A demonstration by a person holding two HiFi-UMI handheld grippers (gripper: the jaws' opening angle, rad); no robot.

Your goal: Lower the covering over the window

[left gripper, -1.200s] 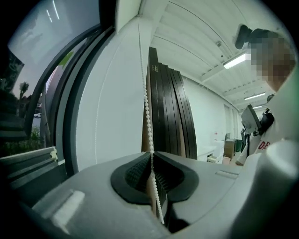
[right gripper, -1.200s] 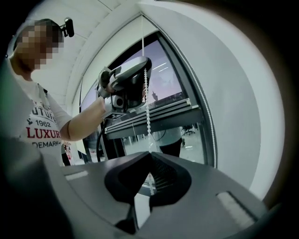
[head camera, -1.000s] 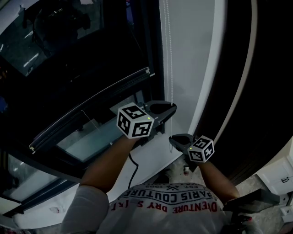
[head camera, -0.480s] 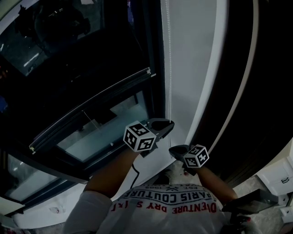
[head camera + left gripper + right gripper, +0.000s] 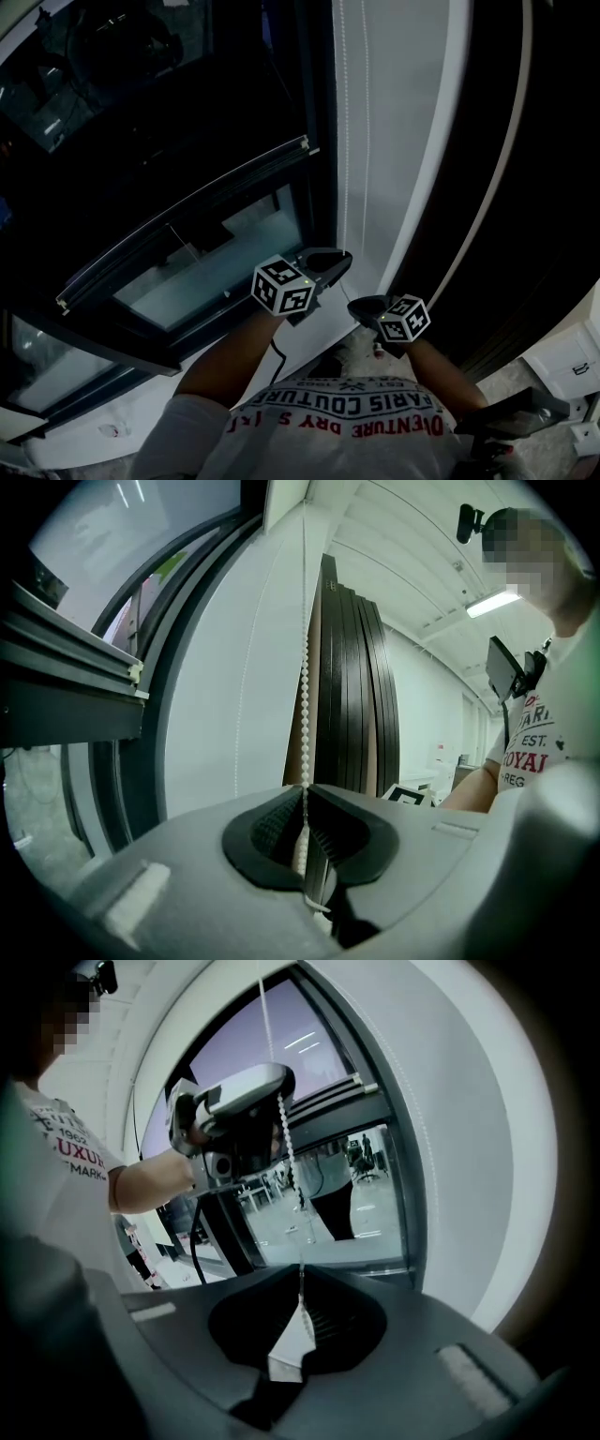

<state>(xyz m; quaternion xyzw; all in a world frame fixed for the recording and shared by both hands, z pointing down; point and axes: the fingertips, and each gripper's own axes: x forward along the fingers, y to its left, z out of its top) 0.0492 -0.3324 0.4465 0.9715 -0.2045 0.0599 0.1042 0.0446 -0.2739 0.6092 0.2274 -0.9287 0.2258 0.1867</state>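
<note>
A white bead chain [image 5: 342, 141] hangs in two strands along the white wall beside the window. My left gripper [image 5: 330, 262] is shut on the bead chain [image 5: 304, 696], which runs straight down into its closed tips. Lower and to the right, my right gripper [image 5: 362, 305] has a thin strand of chain [image 5: 301, 1277] pinched between its tips; its jaws have just been opening slightly. The right gripper view shows the left gripper [image 5: 234, 1119] above, with chain [image 5: 286, 1152] dangling from it. The dark covering's bottom rail [image 5: 187, 217] crosses the window glass [image 5: 216, 272].
Dark vertical panels [image 5: 525, 187] stand to the right of the white wall strip [image 5: 403, 112]. A white sill [image 5: 314, 328] runs under the window, with a black cable [image 5: 274, 349] over it. A white box [image 5: 572, 361] sits at the lower right.
Both grippers have moved down along the chain, the left one further. A second strand of chain now shows on the wall. The covering's rail has not visibly shifted.
</note>
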